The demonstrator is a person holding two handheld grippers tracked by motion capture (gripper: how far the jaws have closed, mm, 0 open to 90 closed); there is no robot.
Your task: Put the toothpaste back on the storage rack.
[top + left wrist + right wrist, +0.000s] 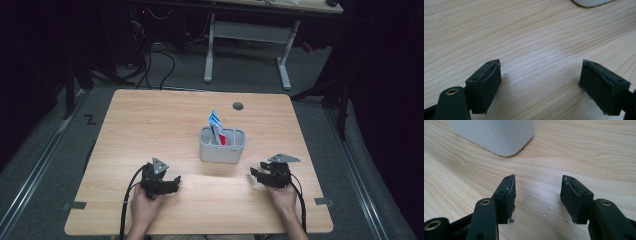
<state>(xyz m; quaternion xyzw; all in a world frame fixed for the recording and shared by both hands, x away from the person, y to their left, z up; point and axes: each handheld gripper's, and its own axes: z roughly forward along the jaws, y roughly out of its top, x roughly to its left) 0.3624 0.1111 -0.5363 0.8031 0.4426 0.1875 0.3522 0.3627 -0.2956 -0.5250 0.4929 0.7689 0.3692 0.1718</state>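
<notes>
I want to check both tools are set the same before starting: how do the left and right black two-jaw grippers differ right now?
The left black two-jaw gripper rests left of the grey plastic holder; the right black two-jaw gripper rests to its right. In the gripper views the left's jaws stand wider apart than the right's. The holder's corner looms near the right's jaws, but sits farther from the left's. Both are open, empty, low over the light wooden table.
</notes>
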